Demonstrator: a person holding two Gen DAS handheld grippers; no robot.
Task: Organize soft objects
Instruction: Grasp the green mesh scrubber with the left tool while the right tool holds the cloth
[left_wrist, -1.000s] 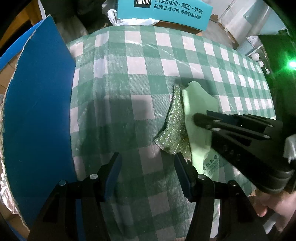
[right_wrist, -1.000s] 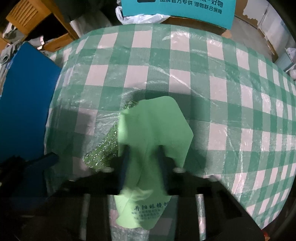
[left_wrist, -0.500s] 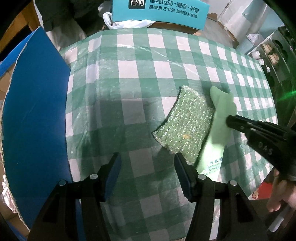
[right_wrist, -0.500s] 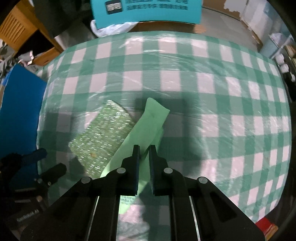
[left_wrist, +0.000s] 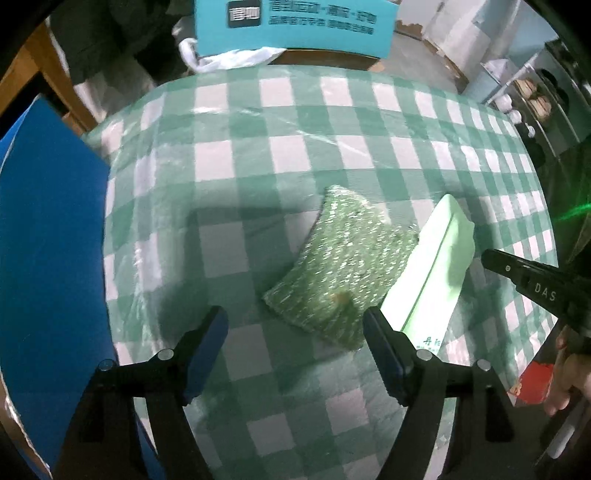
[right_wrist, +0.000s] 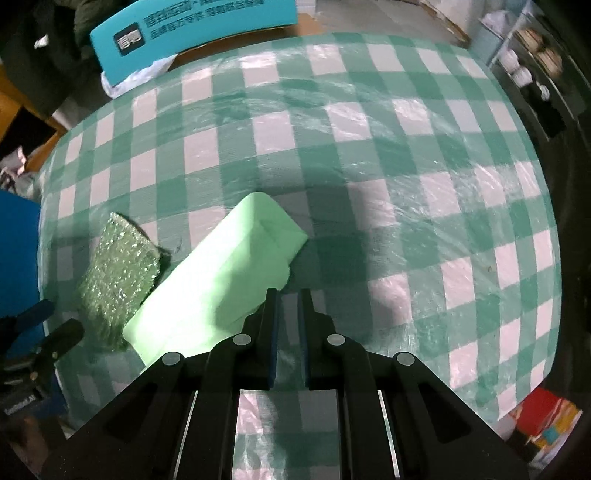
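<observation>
We see the pale green cloth (right_wrist: 218, 280) folded flat beside the glittery sponge (left_wrist: 343, 266); our right claw (right_wrist: 287, 295), narrow and empty, has released it, while our left claw (left_wrist: 295, 325) is opening wider.

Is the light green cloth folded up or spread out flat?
Folded. The light green cloth lies as a narrow strip with doubled layers and a crease along it, beside the sparkly sponge.

On the table (left_wrist: 280, 155), the scouring pad (left_wrist: 343, 266) lies left of the folded cloth (left_wrist: 436, 273), their edges touching. A box (left_wrist: 295, 26) stands beyond the table's far edge; a board (left_wrist: 48, 258) lies at its left side. Right tool (right_wrist: 287, 295) sits just right of the cloth.
</observation>
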